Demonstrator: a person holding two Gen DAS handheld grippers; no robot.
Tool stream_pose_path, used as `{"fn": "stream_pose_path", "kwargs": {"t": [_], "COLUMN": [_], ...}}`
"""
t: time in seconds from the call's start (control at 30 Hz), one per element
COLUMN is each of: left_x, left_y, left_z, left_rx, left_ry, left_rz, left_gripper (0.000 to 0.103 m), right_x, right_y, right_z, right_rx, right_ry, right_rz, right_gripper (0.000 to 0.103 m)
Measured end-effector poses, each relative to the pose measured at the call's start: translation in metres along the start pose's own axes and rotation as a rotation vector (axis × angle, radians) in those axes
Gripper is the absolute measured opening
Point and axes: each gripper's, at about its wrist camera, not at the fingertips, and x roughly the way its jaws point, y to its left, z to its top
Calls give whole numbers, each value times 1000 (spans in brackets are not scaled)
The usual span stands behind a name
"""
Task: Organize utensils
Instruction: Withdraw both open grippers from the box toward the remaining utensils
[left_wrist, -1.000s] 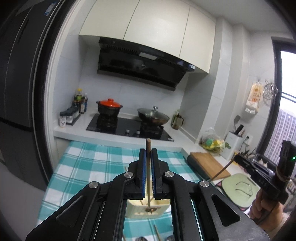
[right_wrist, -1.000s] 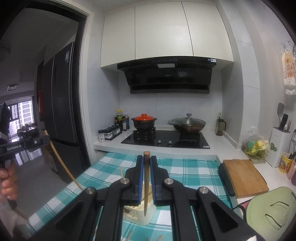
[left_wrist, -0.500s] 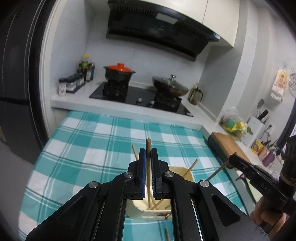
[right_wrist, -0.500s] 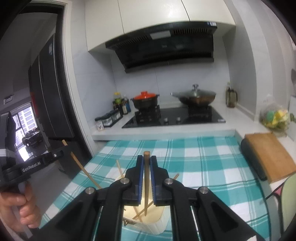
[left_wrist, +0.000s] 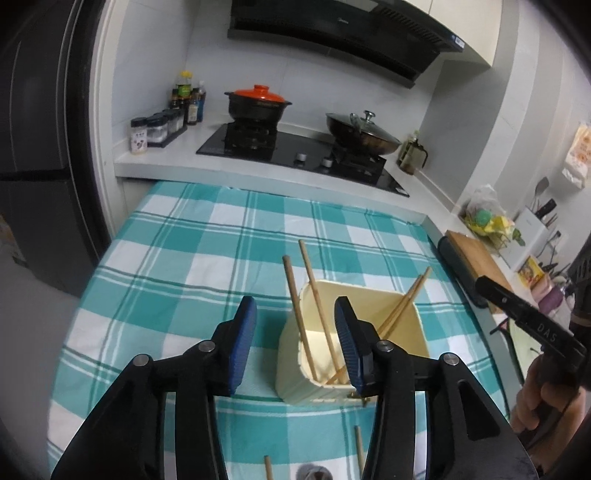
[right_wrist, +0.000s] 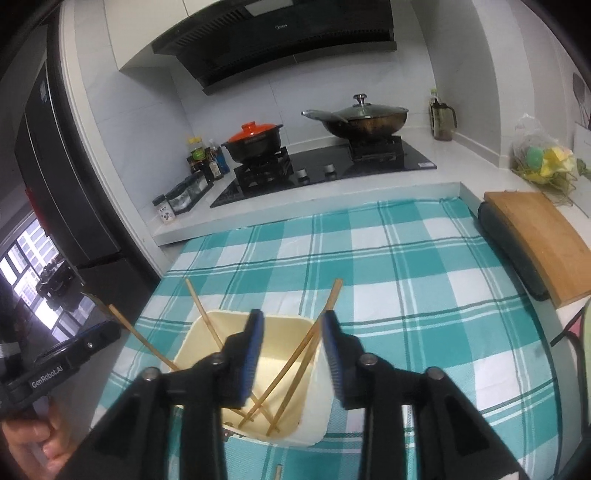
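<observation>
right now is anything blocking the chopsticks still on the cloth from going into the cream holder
Nothing visible does. The cream holder stands open-topped, holding only a few leaning chopsticks. The loose chopsticks lie just in front of it on the checked cloth.

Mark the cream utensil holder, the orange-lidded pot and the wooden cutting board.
cream utensil holder (left_wrist: 291, 365), left wrist view, outer front wall.
orange-lidded pot (right_wrist: 255, 132), right wrist view, on the lid.
wooden cutting board (right_wrist: 537, 240), right wrist view, top face.
</observation>
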Motion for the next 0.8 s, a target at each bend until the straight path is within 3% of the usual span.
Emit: {"fn": "stream_pose_path", "kwargs": {"t": [0.13, 0.27, 0.43, 0.63, 0.8], "left_x": [-46, -85, -113, -122, -121], "left_y": [8, 14, 14, 13, 3], "left_z": [-24, -72, -146, -217, -251], "left_rx": [61, 142, 204, 107, 62], "left_ry": [15, 64, 97, 120, 135], "left_rz": [1, -12, -2, -27, -39], "left_gripper": [66, 69, 72, 73, 73], "right_x": [-40, -84, -125, -161, -167], "right_y": [8, 10, 8, 11, 1], "right_z": [-1, -23, -80, -168, -235], "right_rx": [-70, -141, -243, -324, -273], "right_ry": [-52, -64, -16, -22, 0], "right_rz": [1, 9, -4, -49, -85], "right_gripper": [42, 46, 46, 46, 46]}}
